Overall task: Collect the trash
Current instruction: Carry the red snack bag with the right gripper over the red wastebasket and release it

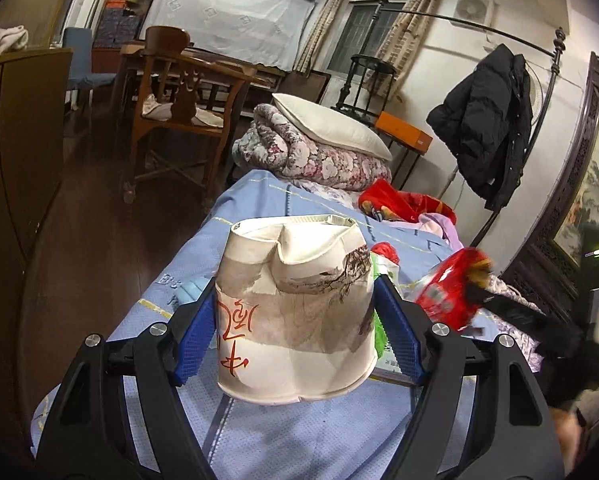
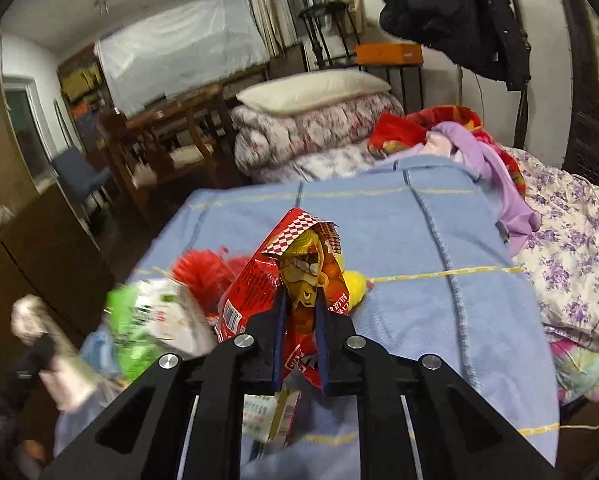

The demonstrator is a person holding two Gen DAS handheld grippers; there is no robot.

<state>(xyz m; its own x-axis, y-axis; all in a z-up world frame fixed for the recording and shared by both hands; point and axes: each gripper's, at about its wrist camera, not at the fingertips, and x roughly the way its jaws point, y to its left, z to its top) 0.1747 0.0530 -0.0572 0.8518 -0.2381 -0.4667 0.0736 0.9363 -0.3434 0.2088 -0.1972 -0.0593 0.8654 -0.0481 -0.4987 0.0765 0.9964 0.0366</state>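
My left gripper (image 1: 295, 284) is shut on a crumpled white paper cup (image 1: 299, 320) with red writing, its blue pads (image 1: 197, 328) pressing both sides above the blue blanket (image 1: 299, 432). My right gripper (image 2: 300, 294) is shut on a red snack bag (image 2: 255, 284), lifted a little above the blanket (image 2: 399, 240). In the left wrist view that bag (image 1: 445, 292) shows blurred at the right. More trash lies on the bed beside it: a green and white packet (image 2: 147, 320), a red wrapper (image 2: 203, 268), a yellow piece (image 2: 355, 284) and a small carton (image 2: 277, 412).
A folded floral quilt (image 1: 319, 160) with a pillow (image 1: 331, 124) lies at the far end of the bed, with red and purple clothes (image 2: 479, 148) beside it. A wooden chair (image 1: 179, 112) and a dark cabinet (image 1: 15, 184) stand left. A black jacket (image 1: 487, 120) hangs right.
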